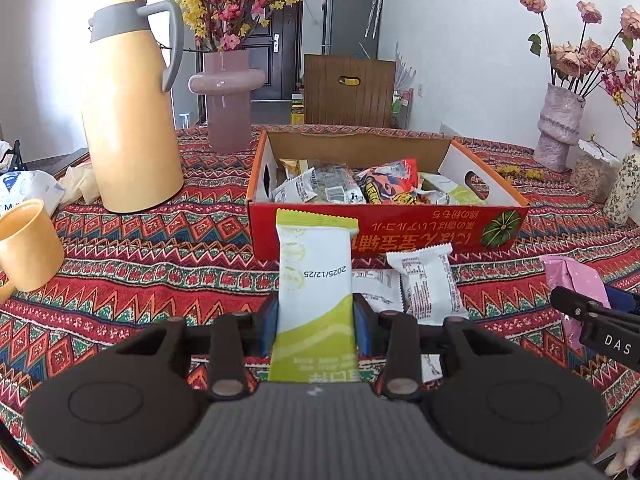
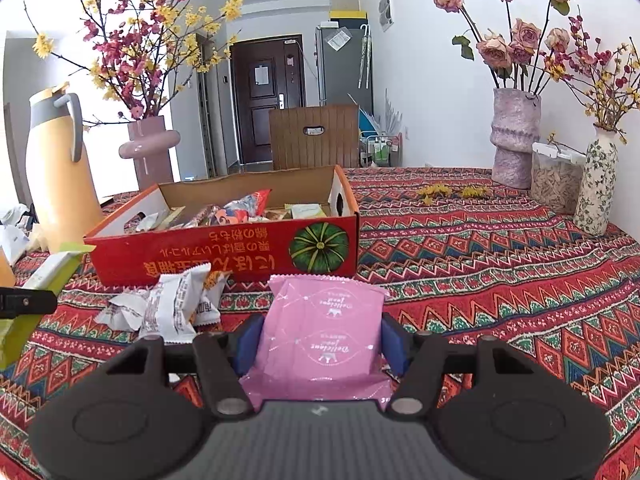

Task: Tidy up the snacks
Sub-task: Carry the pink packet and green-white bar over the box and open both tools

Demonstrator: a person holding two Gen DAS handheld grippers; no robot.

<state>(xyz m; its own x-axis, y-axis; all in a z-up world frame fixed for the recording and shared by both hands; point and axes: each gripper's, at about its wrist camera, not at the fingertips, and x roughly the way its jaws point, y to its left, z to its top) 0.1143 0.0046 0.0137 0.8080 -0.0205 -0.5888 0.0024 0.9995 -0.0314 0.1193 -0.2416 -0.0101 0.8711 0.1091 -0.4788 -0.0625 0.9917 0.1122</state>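
My left gripper is shut on a white and green snack packet, held upright just in front of the red cardboard box. My right gripper is shut on a pink snack packet, held above the cloth in front of the same box. The box holds several snack packets. Loose white packets lie on the cloth before the box; they also show in the right wrist view. The right gripper with the pink packet shows at the left wrist view's right edge.
A yellow thermos jug and yellow cup stand left of the box. A pink vase stands behind. At the right are a lilac vase, a clear jar and a floral vase. A patterned cloth covers the table.
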